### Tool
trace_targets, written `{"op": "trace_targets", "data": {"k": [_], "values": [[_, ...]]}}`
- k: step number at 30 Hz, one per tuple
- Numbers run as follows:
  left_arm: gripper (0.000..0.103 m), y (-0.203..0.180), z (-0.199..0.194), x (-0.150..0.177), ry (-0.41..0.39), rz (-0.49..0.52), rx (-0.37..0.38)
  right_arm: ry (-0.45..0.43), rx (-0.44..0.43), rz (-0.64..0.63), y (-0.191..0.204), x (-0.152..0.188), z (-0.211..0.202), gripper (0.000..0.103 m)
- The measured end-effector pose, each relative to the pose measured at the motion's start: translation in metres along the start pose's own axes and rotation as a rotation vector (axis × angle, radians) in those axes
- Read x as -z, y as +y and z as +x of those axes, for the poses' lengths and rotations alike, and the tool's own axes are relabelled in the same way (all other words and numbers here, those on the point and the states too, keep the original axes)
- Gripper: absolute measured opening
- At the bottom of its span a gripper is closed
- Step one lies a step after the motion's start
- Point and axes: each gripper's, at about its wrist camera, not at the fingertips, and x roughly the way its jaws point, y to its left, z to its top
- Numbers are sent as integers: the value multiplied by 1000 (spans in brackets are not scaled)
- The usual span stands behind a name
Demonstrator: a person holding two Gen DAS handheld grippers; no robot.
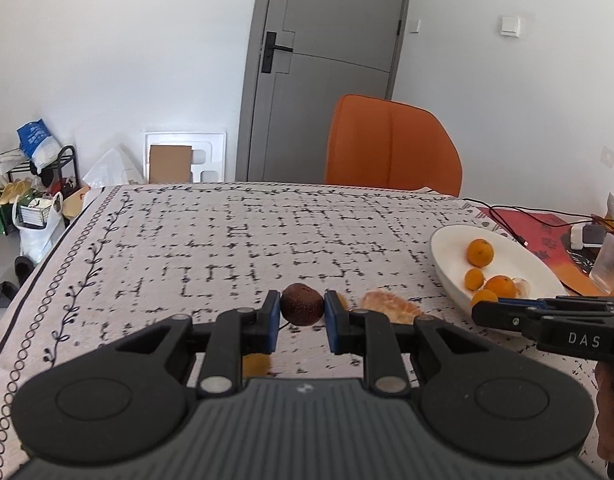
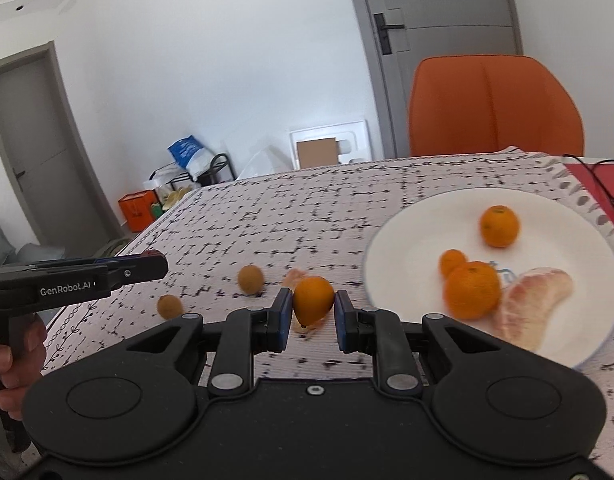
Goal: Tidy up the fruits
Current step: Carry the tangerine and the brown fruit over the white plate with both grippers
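Observation:
My left gripper [image 1: 302, 312] is shut on a dark brown round fruit [image 1: 302, 305], held just above the patterned tablecloth. My right gripper [image 2: 312, 308] is shut on a small orange [image 2: 313, 300] beside the white plate [image 2: 407, 232]. On the plate lie three oranges [image 2: 472, 290] and a peeled pomelo segment [image 2: 535, 300]. Two small brown fruits [image 2: 250, 279] and another pomelo piece [image 1: 391, 306] lie on the cloth. In the left wrist view the right gripper [image 1: 483, 312] reaches in by the plate [image 1: 447, 248]. The left gripper [image 2: 157, 266] shows at the left of the right wrist view.
An orange chair [image 1: 391, 144] stands behind the table's far edge, with a grey door [image 1: 327, 60] beyond it. To the right of the plate are a red mat with cables [image 1: 523, 220] and a plastic cup [image 1: 609, 262]. Bags and a shoe rack [image 1: 35, 184] crowd the floor at left.

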Motion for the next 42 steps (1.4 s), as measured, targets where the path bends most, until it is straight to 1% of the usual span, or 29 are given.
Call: {"op": "trace_targets", "data": {"k": [5,22,35,42], "values": [[22,-12,4,-6,-1,12,8,-15,27,17,-13,1,-9,21],[22,-48,12,-32,-43,65,44,-68,110,53,-52,-2,-34,21],[22,-86,34,-32,-23,108,104,-83,164,60,-76,-7,-35,21],[22,-101,50,-31,0,128,126,-81,171,67,-89,-9,-29,21]]}}
